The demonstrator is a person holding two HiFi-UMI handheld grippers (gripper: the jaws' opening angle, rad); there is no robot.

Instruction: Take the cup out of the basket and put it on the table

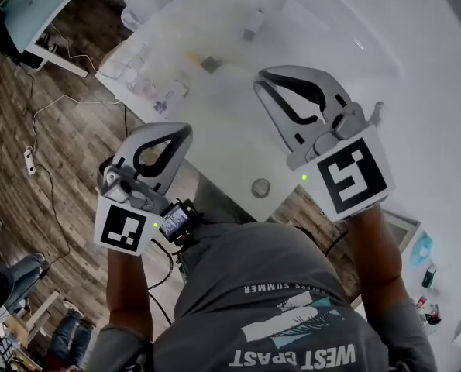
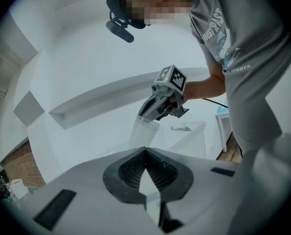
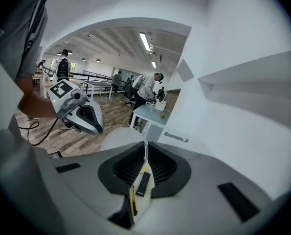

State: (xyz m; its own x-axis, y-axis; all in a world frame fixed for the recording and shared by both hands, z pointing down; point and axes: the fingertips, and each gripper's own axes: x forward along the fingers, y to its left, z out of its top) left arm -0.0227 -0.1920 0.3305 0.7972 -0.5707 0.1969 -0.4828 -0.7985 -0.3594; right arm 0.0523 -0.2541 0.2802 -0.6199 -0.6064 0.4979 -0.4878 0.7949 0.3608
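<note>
Left gripper (image 1: 185, 130): held low by the table's near edge. Its jaws meet at the tips with nothing between them, and it takes no part in the hold.

Cup (image 2: 145, 131): a clear plastic cup. It hangs by its rim in the air, roughly upright and touching no surface, as the left gripper view shows. In the head view it cannot be made out against the white top.

Right gripper (image 2: 144, 115): raised over the table and clamped on the cup's rim. Its own view shows the thin clear wall pinched between the pads (image 3: 160, 165).

Table (image 1: 238, 146): white, with a small round disc (image 1: 260, 187) near the front edge. A black remote (image 3: 143, 184) and a yellow-handled tool (image 3: 131, 199) show below through the right gripper's jaw gap.

Basket: not made out in any view.

Done, by the look of it: the cup is gripped, lifted and free of any basket, so the taking-out appears complete.

Left to do: the cup is not yet on the table. It has to be lowered until its base rests on the white top, and then the right gripper's jaws have to open.
</note>
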